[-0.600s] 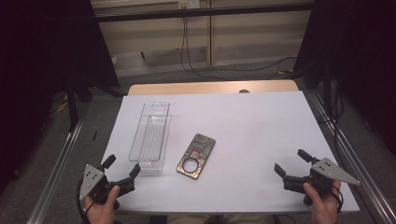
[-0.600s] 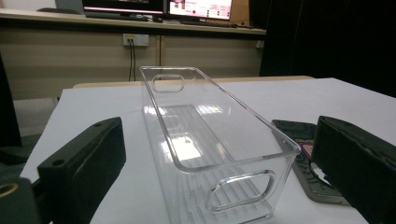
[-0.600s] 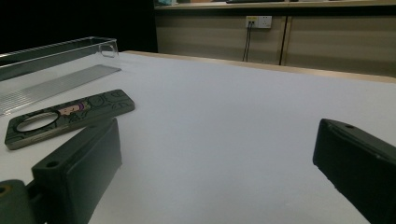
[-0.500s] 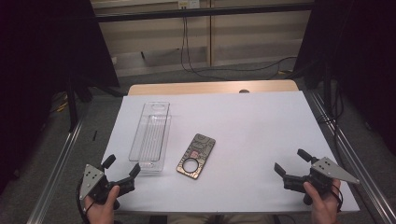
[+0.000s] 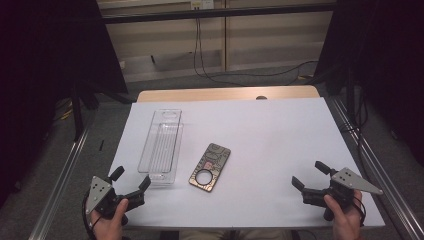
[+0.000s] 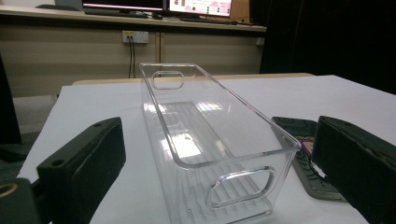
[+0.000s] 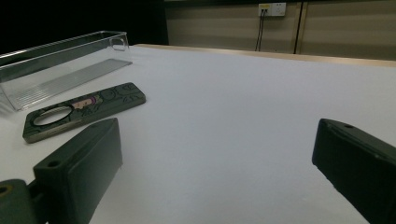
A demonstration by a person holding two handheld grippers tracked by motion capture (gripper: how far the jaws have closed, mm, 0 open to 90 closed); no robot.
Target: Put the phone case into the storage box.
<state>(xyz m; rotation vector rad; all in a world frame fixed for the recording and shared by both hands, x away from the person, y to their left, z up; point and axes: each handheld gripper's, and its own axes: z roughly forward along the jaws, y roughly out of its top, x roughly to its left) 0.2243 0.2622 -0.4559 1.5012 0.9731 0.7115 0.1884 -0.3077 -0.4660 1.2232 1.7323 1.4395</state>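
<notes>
A clear plastic bin [image 5: 162, 145] lies lengthwise on the white table, left of centre; it is empty [image 6: 212, 135]. Beside it to the right rests a flat dark phone case [image 5: 210, 166] with a round hole near its front end [image 7: 81, 109]. My left gripper [image 5: 131, 184] sits at the front left corner, open, its jaws pointing at the bin's near end with nothing between them. At the front right, my right gripper [image 5: 311, 175] is open and empty, facing left toward the phone case. A hand holds each gripper from below.
The white table sheet [image 5: 270, 140] stretches wide between the phone case and the right gripper. A wooden table edge [image 5: 230, 93] runs along the back. Metal rails [image 5: 367, 160] flank both sides, and cables hang on the wall behind.
</notes>
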